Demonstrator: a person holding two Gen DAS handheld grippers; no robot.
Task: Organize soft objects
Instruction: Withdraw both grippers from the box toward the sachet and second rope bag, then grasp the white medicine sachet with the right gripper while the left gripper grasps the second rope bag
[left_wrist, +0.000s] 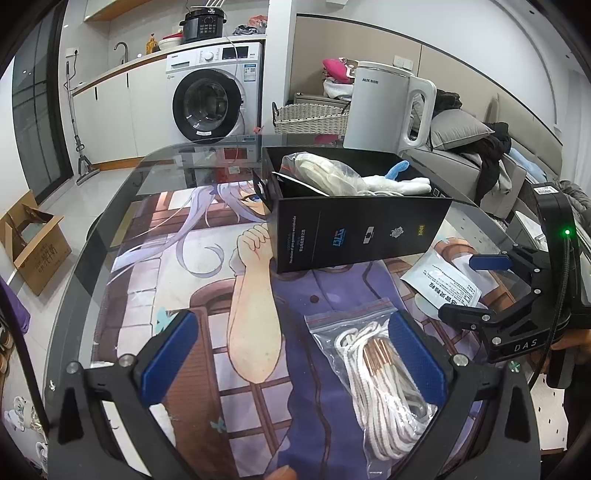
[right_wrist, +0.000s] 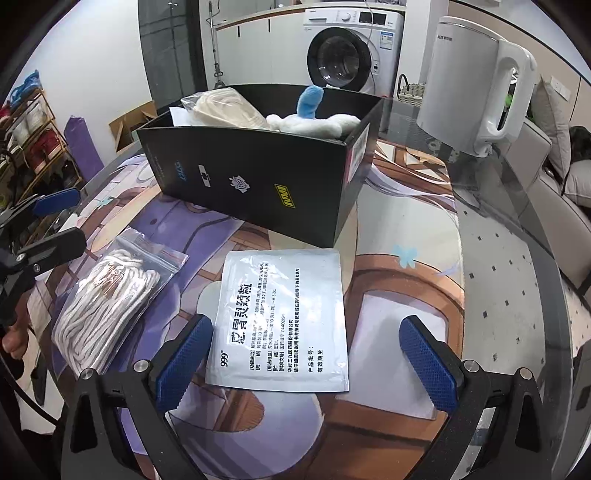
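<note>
While both tools hover with their pads spread wide and nothing between them, two soft items remain on the printed mat (right_wrist: 406, 280) outside the black box (right_wrist: 258, 184): a zip bag of white cord (left_wrist: 380, 384) beneath the left gripper (left_wrist: 295, 365), and a flat silver sachet (right_wrist: 284, 325) beneath the right gripper (right_wrist: 306, 365). The box, standing toward the far edge of the tabletop, already holds a bagged cream bundle (right_wrist: 225, 107) and a white and blue plush (right_wrist: 310, 118). The sachet looks the riskier pick: lying flat on the mat, it may slide or buckle when the pads close, and the slick cord bag could slip out sideways if caught only by its plastic. Lifting either over the box's near wall risks nudging the box toward the white kettle (right_wrist: 476, 81) just beyond its right corner. Open room is good along the near edge and to the right of the sachet; the two grippers sit near each other, so their paths could cross.
</note>
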